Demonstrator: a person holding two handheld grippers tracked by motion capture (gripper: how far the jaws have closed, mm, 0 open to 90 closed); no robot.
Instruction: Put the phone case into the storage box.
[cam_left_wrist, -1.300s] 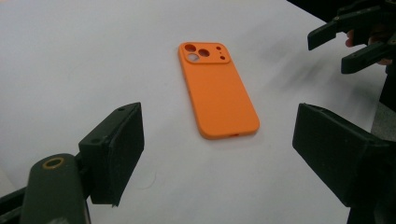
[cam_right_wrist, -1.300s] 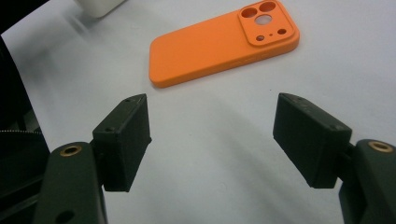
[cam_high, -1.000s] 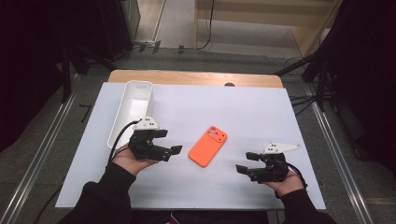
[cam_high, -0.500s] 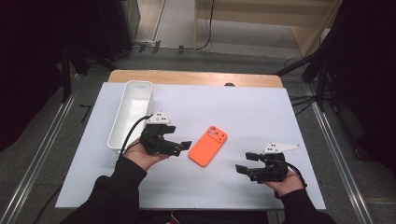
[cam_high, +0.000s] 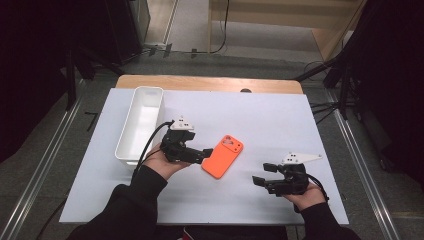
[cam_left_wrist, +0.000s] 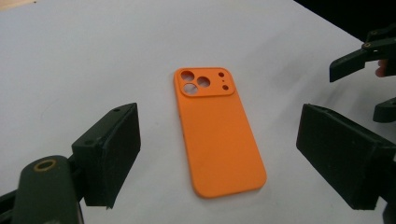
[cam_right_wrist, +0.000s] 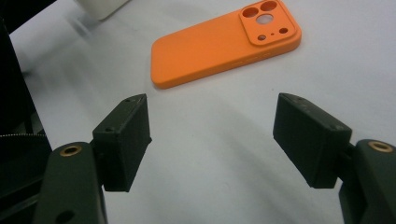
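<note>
Orange case (cam_high: 223, 156) lies flat, camera cutout up, mid-counter (cam_high: 260, 115), between the two grippers. Left gripper (cam_high: 206, 153) sits just beside the case's left edge, fingers (cam_left_wrist: 112, 154) apart, having just opened, nothing between them; the case is ahead of them in the left gripper view. Right gripper (cam_high: 260, 180) hangs near the case's lower right, apart from it, fingers (cam_right_wrist: 125, 140) spread, empty.

Risks, as judged: the case is thin and flat on the counter, so fingers closing from the sides may ride over the edge or just shove it. The soft shell may flex and pop out of a pinch. A low approach can jam fingertips into the counter. A push from the left sends the case toward the right gripper. White tray (cam_high: 141, 122) sits behind the left hand, so the cable (cam_high: 150, 145) could snag its rim.
</note>
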